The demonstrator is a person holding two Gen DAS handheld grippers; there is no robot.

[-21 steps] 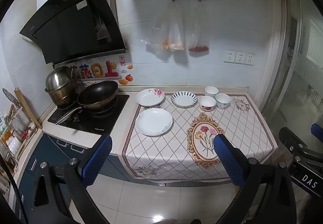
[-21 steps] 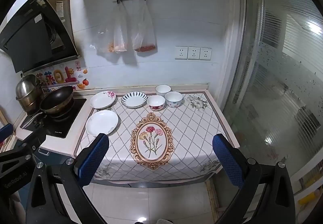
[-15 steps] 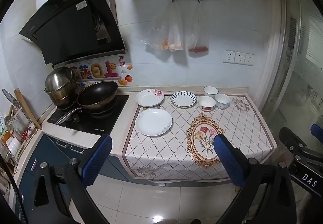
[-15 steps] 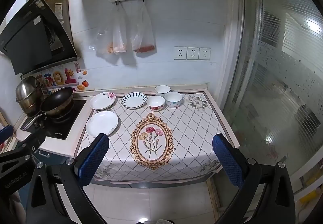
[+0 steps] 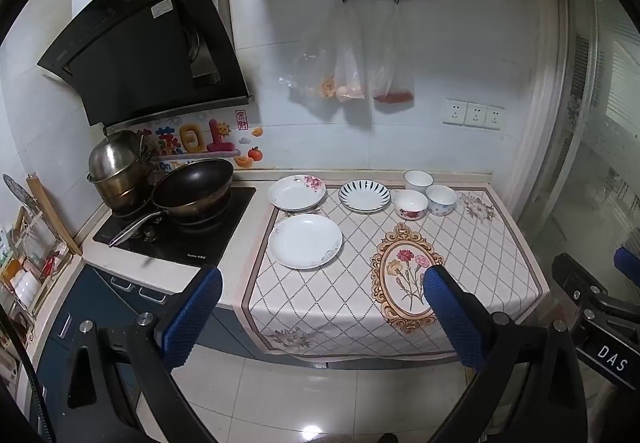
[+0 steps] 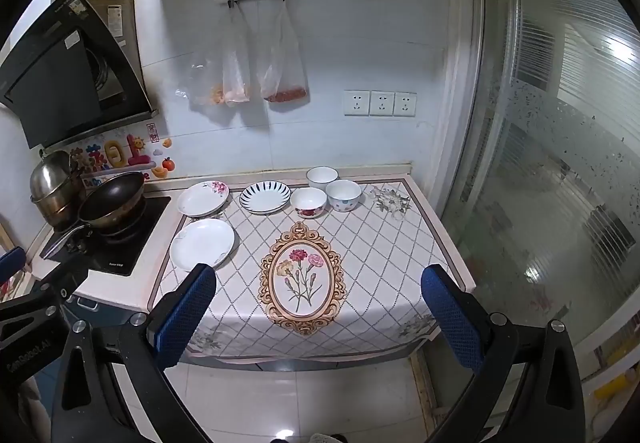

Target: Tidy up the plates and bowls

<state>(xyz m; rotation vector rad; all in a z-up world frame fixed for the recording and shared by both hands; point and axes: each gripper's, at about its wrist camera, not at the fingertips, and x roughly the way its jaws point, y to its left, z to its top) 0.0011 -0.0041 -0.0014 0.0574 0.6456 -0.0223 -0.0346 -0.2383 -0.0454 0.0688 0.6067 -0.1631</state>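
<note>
I note both claws spread wide, holding nothing: left gripper (image 5: pixel 322 303), right gripper (image 6: pixel 318 301). Three plates (image 5: pixel 305 246) and three bowls (image 5: pixel 411 204) sit on the patterned cloth (image 6: pixel 360 243). Only my left view shows the dish rack (image 5: pixel 24 263); only my right shows the frosted glass door (image 6: pixel 560 163).

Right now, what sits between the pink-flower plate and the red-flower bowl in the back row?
One thing: the blue-striped plate, between the pink-flower plate and the red-flower bowl. It touches neither. Both wrist views show it, the right most clearly.
</note>
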